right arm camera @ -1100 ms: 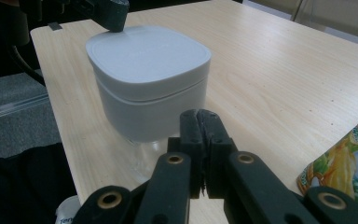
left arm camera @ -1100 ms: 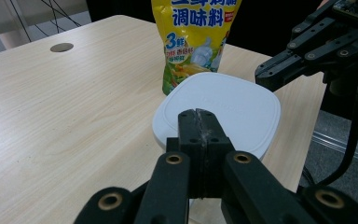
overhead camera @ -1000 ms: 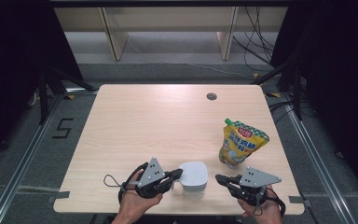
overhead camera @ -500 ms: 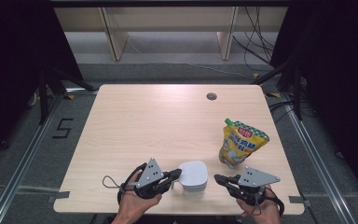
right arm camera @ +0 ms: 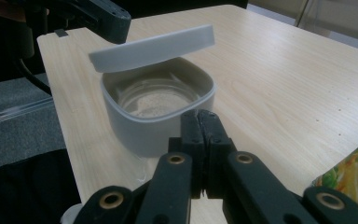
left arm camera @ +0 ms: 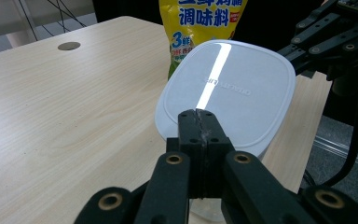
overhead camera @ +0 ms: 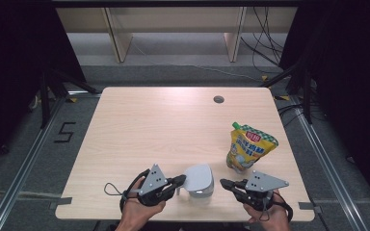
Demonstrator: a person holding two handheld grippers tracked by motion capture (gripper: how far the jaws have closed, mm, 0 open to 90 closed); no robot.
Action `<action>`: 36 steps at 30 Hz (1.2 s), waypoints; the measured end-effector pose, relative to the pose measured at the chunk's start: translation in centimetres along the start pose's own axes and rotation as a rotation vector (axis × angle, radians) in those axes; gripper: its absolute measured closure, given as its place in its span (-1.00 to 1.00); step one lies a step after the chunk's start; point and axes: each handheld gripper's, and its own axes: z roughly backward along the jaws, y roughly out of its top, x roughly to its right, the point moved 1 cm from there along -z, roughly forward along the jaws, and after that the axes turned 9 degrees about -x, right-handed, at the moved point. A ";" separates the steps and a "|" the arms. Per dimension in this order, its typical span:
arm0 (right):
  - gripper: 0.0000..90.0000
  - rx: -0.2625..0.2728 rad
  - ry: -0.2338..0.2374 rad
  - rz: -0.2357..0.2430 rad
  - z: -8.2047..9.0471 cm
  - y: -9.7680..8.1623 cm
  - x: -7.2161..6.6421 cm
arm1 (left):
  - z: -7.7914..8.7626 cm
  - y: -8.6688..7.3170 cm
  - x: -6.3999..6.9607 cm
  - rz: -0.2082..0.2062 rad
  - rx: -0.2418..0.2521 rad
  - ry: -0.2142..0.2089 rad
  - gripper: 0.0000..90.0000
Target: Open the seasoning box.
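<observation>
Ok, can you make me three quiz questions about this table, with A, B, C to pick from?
1. Where on the table does the yellow pouch stand?
A. on its right side
B. in the far left corner
C. on the floor under it

2. How many round holes are in the tabletop?
A. none
B. one
C. three

3. How is the lid of the white box?
A. pressed shut on it
B. lying flat on the floor
C. lifted and tilted above it

Answers:
1 A: in the high view the pouch stands towards the right edge.
2 B: a single dark hole shows near the far edge.
3 C: the left gripper holds the lid up by one edge, and the box is open underneath.
</observation>
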 end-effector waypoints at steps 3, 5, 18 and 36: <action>1.00 0.014 0.013 0.005 -0.1 0.6 -0.5 | 0.0 0.0 -0.1 -0.010 0.001 -0.001 0.98; 1.00 0.023 0.020 0.029 -0.3 1.0 -0.7 | 0.0 0.0 -0.1 -0.009 -0.001 -0.002 0.98; 1.00 0.031 0.041 0.044 -0.6 2.5 -1.7 | 0.7 0.0 -0.3 -0.023 -0.010 0.004 0.68; 1.00 0.066 0.040 0.081 -1.3 5.0 -2.5 | 2.5 -3.9 -1.7 0.016 -0.082 0.009 -0.16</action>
